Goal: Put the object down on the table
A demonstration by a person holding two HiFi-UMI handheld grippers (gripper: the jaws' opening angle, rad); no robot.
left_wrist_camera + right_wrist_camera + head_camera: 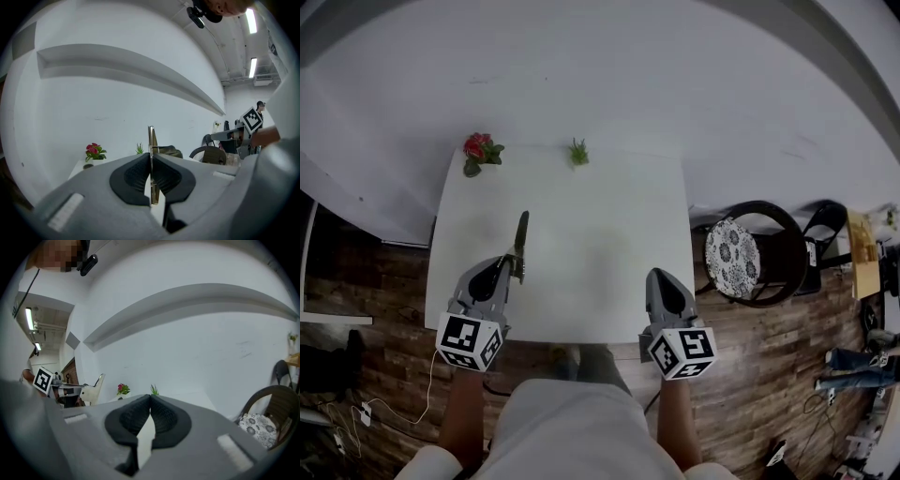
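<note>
Left gripper holds a thin object over the white worktop; right gripper is empty.
The left gripper (510, 266) sits over the worktop's (600, 234) near left corner, its jaws clenched on a thin, flat, dark object (522, 236). The left gripper view shows the object edge-on between the pads with a pale gold rim. It stands out past the jaws and points toward the far edge, close to the left edge. Whether it touches the worktop cannot be told. The right gripper (661, 277) is at the near edge toward the right corner; its jaws are pressed together with nothing between them. A red flower (478, 150) stands at the far left corner. A small green plant (578, 152) stands midway along the far edge. A dark chair (748, 251) with a patterned cushion stands on the wood floor beside the right edge.
</note>
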